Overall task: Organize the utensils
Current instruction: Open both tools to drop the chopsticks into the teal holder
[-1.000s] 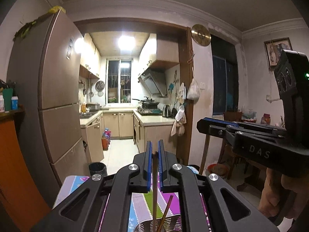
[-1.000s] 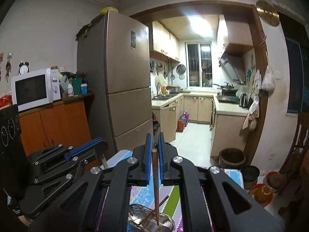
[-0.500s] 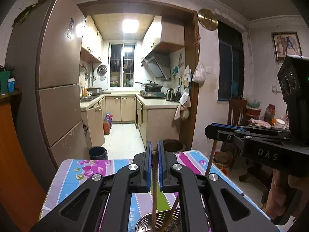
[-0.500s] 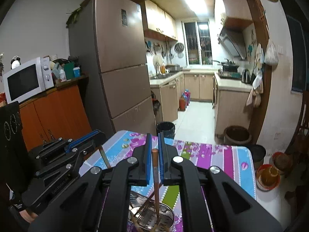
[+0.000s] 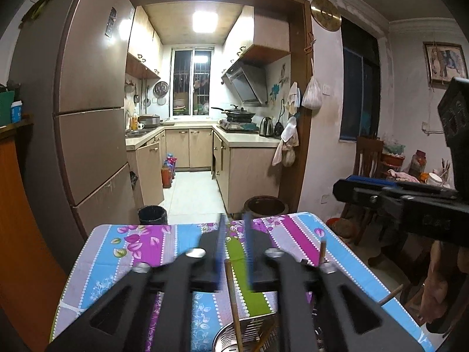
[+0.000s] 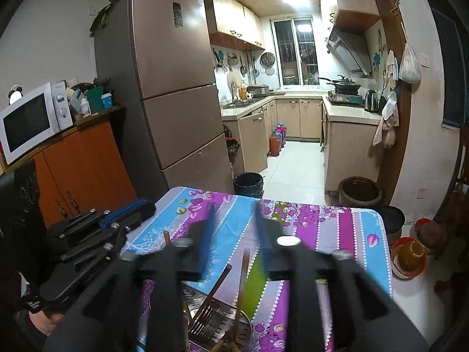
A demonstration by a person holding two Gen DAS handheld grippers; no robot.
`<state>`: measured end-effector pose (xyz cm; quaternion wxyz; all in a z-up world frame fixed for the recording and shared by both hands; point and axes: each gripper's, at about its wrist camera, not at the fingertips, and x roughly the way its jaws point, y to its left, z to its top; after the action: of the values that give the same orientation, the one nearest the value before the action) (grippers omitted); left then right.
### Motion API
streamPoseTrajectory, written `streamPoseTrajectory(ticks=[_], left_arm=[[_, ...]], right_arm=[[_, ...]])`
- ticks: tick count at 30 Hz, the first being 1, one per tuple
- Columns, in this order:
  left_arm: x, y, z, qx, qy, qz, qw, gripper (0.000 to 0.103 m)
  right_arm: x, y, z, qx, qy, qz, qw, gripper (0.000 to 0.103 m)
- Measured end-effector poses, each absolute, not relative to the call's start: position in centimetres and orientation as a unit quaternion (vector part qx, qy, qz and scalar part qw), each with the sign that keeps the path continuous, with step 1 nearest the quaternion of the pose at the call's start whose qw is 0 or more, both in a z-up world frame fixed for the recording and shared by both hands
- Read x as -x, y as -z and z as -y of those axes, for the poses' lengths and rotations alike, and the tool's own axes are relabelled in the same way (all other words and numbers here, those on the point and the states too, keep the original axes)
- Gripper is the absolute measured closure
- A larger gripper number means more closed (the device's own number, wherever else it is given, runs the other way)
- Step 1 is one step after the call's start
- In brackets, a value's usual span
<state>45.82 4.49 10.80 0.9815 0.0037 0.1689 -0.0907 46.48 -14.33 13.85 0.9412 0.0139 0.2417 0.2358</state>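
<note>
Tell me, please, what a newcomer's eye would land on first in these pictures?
Probably the striped floral tablecloth, brightest thing in the foreground. On it, near the bottom edge, a metal utensil holder bristles with wooden chopsticks. Above it the left gripper and right gripper have just been opening, releasing one chopstick each.

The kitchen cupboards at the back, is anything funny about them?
Yes. One lower cupboard door on the left, under the sink counter, hangs open and juts into the walkway beside the fridge, while the other cupboard doors sit shut. Nothing looks spilled.
</note>
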Motion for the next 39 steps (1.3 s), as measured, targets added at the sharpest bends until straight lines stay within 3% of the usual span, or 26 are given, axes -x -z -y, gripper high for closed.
streamPoseTrajectory(ticks=[1,9,16,39], left_arm=[[-45.8,-10.7,-4.6,-0.004,0.088,-0.167,0.982,0.066],[-45.5,-10.4,-4.8,-0.001,0.071,-0.161,0.984,0.052],[-42.8,-10.7,-5.0,-0.004,0.058,-0.137,0.989,0.031],[-26.1,-12.6,-6.4,0.000,0.055,-0.079,0.995,0.021]], right_arm=[[-46.5,-13.8,14.6,-0.017,-0.234,-0.238,0.943,0.053],[-46.0,-13.8,15.6,-0.013,-0.221,-0.211,0.952,0.030],[-43.4,-14.1,15.7,-0.002,-0.213,-0.179,0.961,0.011],[-28.2,-14.5,15.3,0.027,-0.201,-0.101,0.974,0.006]])
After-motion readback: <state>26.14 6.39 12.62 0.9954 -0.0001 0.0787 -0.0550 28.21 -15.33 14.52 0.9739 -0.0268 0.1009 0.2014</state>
